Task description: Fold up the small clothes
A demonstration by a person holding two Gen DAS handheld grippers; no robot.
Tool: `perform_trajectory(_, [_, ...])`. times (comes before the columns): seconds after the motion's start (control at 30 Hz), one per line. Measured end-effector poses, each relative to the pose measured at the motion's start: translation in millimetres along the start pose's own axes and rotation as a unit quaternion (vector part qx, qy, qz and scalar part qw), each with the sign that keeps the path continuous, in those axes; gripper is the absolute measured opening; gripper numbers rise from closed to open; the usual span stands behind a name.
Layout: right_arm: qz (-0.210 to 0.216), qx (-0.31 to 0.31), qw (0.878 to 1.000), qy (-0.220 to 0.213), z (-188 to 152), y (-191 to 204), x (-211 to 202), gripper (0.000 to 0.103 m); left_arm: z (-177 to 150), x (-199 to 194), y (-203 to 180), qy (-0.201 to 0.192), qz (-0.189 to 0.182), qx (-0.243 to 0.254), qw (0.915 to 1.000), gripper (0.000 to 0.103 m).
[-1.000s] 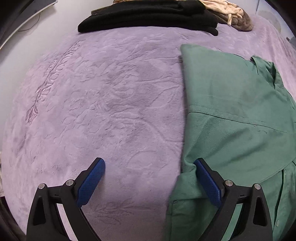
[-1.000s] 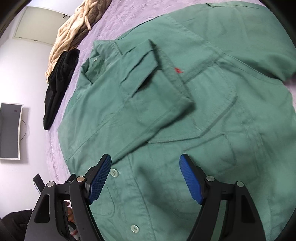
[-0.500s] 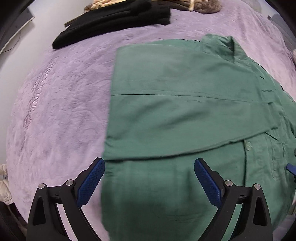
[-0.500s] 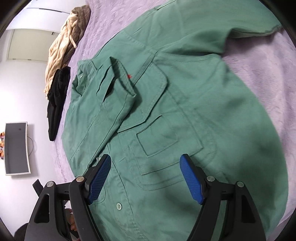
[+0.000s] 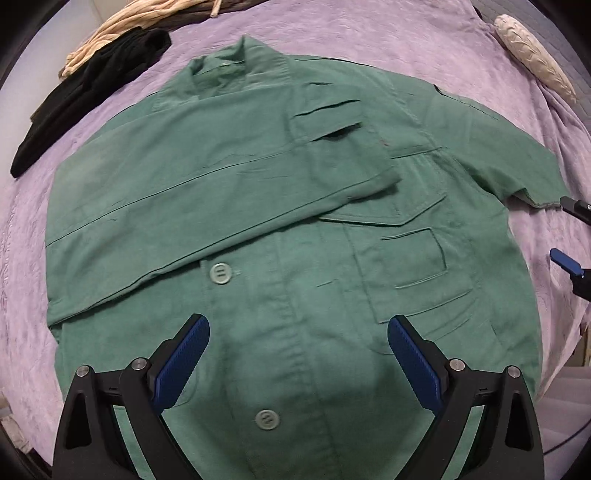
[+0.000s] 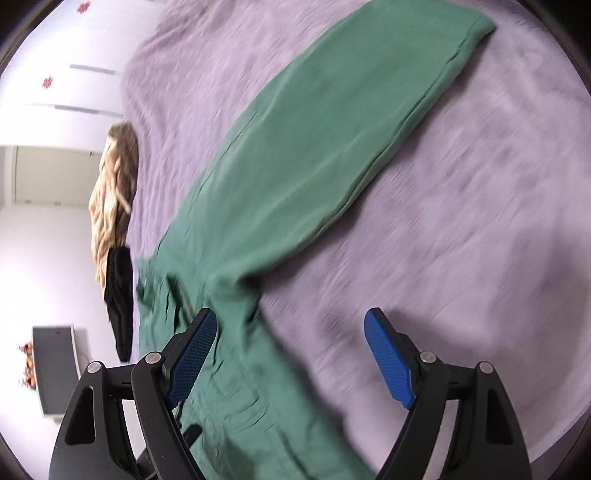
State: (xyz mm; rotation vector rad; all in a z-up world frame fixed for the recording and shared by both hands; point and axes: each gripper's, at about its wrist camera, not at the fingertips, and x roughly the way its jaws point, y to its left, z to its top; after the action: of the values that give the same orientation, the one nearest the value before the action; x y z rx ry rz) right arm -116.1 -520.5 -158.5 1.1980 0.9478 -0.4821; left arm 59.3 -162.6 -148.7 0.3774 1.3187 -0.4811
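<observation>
Far left in the left wrist view there's a black garment point(image 5: 85, 96) lying on the purple bedspread point(image 5: 388, 33), with a cream, ropey-looking bundle point(image 5: 122, 33) tucked right behind it, touching.

Then the main thing: a green shirt point(image 5: 280, 206) spread front-up across the middle of the bedspread, collar pointing away from the camera. One sleeve is folded over the chest, lying diagonally so its cuff ends near the chest pocket point(image 5: 410, 258). Two pale buttons show down the front placket.

The left gripper point(image 5: 297, 354) hangs over the lower front of the shirt, pointing steeply down. Its blue pads are wide apart with nothing pinched between them, just shirt fabric below.

Over on the right edge of that view you can catch a bit of the other tool, a blue pad and black frame, out past the shirt's side. Top right is a pale wrinkled cushion point(image 5: 532, 55).

In the right wrist view, which is pretty blurry, the right gripper point(image 6: 291, 354) has its jaws spreading open, nothing between them. The left pad sits over the shirt's edge, the right pad over bare bedspread. The other sleeve point(image 6: 332, 147) stretches straight out across the bedspread away from the body. A dark monitor point(image 6: 55, 369) sits against the white wall at far left.
</observation>
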Motion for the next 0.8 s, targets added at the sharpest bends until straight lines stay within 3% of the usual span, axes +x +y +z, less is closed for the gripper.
perform_trajectory(0.33, [-0.003,0.078,0.995,-0.064,103,-83,-19,0.085,17,11,-46,0.014,-0.001,0.007,0.9999,0.098])
perform_trajectory(0.5, [0.057,0.144,0.982,-0.105,139,-106,-19,0.085,33,16,-60,0.008,-0.009,-0.007,0.9999,0.098])
perform_trajectory(0.7, [0.083,0.157,0.977,-0.117,159,-99,-13,0.084,48,18,-67,0.002,-0.013,-0.003,0.9999,0.098])
perform_trajectory(0.73, [0.087,0.160,0.977,-0.114,158,-101,-14,0.080,47,17,-66,0.001,-0.012,-0.002,0.9999,0.098])
perform_trajectory(0.77, [0.094,0.165,0.976,-0.111,158,-101,-13,0.056,48,18,-65,0.001,-0.010,-0.003,0.9999,0.098])
perform_trajectory(0.8, [0.100,0.170,0.975,-0.104,159,-102,-10,0.017,48,18,-63,0.001,-0.009,-0.004,0.9999,0.098])
